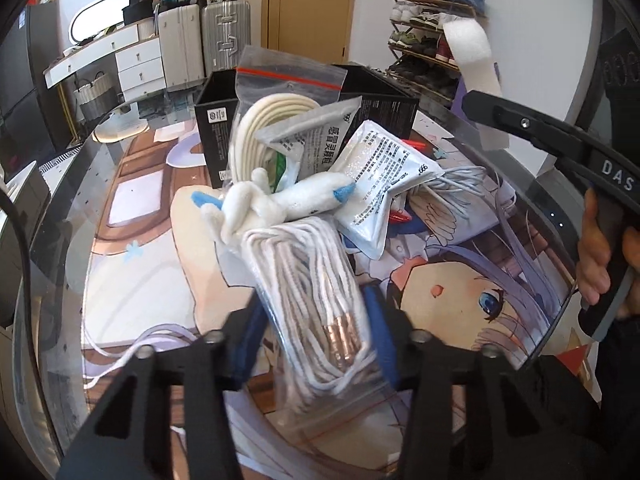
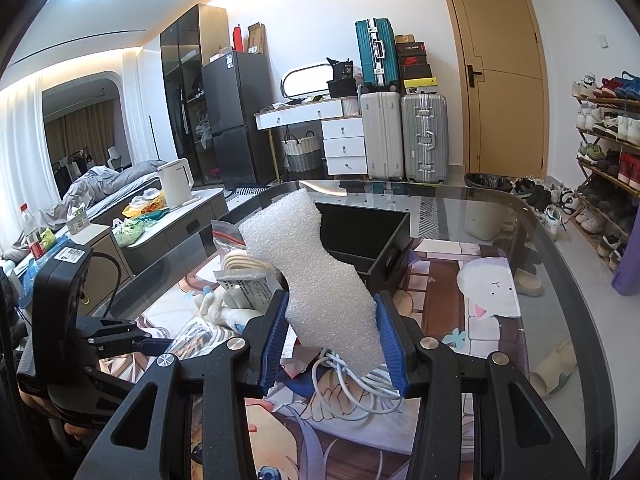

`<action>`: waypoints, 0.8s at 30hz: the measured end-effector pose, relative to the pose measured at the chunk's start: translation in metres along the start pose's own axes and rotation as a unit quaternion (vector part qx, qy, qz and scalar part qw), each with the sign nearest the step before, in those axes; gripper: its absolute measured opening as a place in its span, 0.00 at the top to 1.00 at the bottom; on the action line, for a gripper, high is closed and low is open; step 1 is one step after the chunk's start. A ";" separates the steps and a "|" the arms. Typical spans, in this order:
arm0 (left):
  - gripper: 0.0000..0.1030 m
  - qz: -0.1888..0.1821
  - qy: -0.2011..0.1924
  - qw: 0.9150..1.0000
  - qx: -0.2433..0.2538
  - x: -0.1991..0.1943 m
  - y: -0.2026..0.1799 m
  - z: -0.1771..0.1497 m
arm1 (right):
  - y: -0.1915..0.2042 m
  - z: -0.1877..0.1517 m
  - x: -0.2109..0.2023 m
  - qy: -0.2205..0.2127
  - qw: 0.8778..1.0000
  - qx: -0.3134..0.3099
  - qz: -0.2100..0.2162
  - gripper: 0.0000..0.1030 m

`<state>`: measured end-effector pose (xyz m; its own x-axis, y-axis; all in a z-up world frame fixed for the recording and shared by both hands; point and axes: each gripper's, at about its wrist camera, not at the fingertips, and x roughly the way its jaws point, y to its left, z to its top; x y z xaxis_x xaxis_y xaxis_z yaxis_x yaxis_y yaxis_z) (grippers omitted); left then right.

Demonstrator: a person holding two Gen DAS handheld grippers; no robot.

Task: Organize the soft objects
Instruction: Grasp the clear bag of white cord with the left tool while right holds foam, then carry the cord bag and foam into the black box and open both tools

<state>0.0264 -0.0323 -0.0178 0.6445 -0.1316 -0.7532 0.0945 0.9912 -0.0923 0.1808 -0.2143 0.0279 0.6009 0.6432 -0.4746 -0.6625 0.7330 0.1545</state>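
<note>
Foam, a white bubbly strip [image 2: 320, 276], stands pinched between the right gripper [image 2: 334, 346] blue pads above the glass table [image 2: 552, 280], near the open black box [image 2: 368, 236]. Left gripper [image 1: 316, 344] jaws grip a clear bag of coiled white cord [image 1: 308, 300] beside a white plush toy [image 1: 280, 200]

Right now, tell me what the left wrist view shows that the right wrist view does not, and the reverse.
Only the left wrist view: the left gripper closed on the clear bag of white cord, and a silver medicine sachet with its printed back.

Only the right wrist view: the right gripper shut on the white foam sheet, a white kettle and a dark fridge.

Both: the black box, the white plush toy, the foam sheet and the suitcases.
</note>
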 end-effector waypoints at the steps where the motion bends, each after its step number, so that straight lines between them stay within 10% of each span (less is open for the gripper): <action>1: 0.65 -0.003 -0.001 1.000 0.001 -0.002 0.001 -0.001 | 0.000 0.000 -0.001 -0.001 1.000 0.000 0.000 0.57; 24: 0.71 -0.042 -0.079 0.996 -0.026 -0.056 0.024 0.009 | 0.003 0.003 -0.003 -0.007 1.000 -0.003 0.001 0.57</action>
<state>-0.0006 -0.0017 0.0279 0.7476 -0.2109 -0.6297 0.1169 0.9752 -0.1879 0.1783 -0.2138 0.0323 0.6061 0.6468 -0.4628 -0.6654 0.7312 0.1504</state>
